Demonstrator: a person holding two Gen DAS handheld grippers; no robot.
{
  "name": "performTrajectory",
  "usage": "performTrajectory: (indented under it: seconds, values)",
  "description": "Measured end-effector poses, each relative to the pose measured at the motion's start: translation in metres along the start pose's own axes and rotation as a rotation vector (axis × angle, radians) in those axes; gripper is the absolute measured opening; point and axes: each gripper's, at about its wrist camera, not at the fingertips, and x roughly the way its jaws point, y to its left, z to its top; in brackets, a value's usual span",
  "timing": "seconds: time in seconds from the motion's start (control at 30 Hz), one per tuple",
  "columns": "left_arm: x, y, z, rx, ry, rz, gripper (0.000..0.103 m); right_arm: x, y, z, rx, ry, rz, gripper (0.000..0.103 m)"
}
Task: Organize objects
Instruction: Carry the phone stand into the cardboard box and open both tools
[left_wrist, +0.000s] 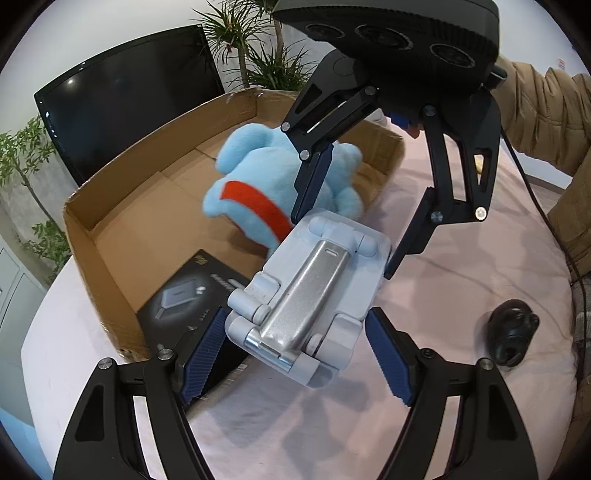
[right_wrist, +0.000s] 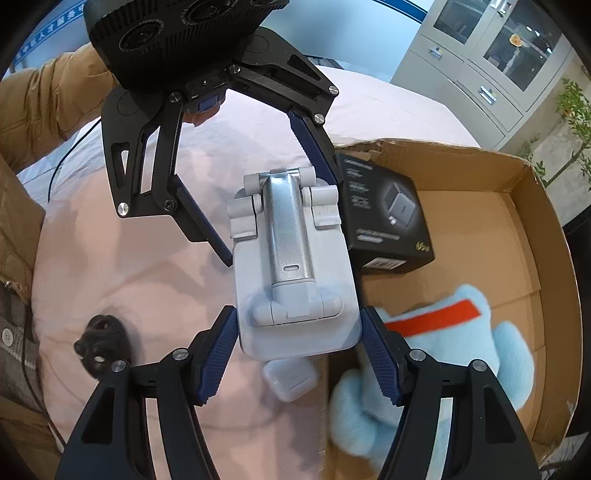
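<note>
White-and-silver folded phone stand (left_wrist: 314, 291) sits mid-frame in both views, suspended between the two grippers above the pink cloth-covered table (left_wrist: 461, 295), right at the near wall of the cardboard box (left_wrist: 122, 206).

Left gripper (left_wrist: 295, 354): enters from the bottom of its own view, fingers spread wide, either side of the stand's hinge end. Left pad looks to be against it; right pad shows a gap. Can't tell if it's actually gripping.

Right gripper (right_wrist: 299, 354): enters from the bottom of its view, blue pads pressed to both sides of the stand's flat plate end. In the left view it comes down from the upper right, tan-sleeved arm behind it.

Inside the box: blue plush toy (left_wrist: 266, 184) with a red stripe, black charger box (left_wrist: 184, 299).

Only the right view shows a small white earbud case (right_wrist: 290, 380) on the cloth under the stand, just beside the box wall, plus grey cabinets, upper right. Only the left view shows a dark monitor (left_wrist: 129, 92), upper left. A small black object (left_wrist: 511, 332) lies on the cloth in both.
</note>
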Motion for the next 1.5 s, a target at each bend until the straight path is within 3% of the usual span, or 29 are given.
performTrajectory:
  seconds: [0.4, 0.47, 1.07, 1.17, 1.23, 1.37, 1.5]
  values:
    - [0.01, 0.038, 0.006, 0.01, 0.035, 0.03, 0.076, 0.011, -0.037, 0.028, -0.017, 0.022, 0.007, 0.066]
    - [0.013, 0.042, 0.005, 0.009, 0.042, 0.031, 0.076, 0.013, -0.04, 0.029, 0.031, 0.034, -0.018, 0.066]
    - [0.026, 0.061, 0.005, -0.003, 0.068, 0.03, 0.077, 0.022, -0.062, 0.027, 0.037, 0.052, -0.025, 0.066]
    - [0.024, 0.068, 0.006, -0.046, 0.061, 0.104, 0.081, 0.021, -0.066, 0.028, 0.066, 0.039, -0.077, 0.066]
    - [0.015, 0.075, 0.005, -0.107, 0.049, 0.143, 0.082, 0.018, -0.068, 0.028, 0.104, 0.03, -0.129, 0.076]
    - [-0.014, 0.057, -0.004, -0.114, 0.012, 0.153, 0.082, -0.006, -0.061, 0.014, 0.201, -0.054, -0.149, 0.079]
    - [-0.04, 0.008, -0.02, -0.092, -0.027, 0.136, 0.083, -0.031, -0.035, -0.008, 0.321, -0.133, -0.148, 0.079]
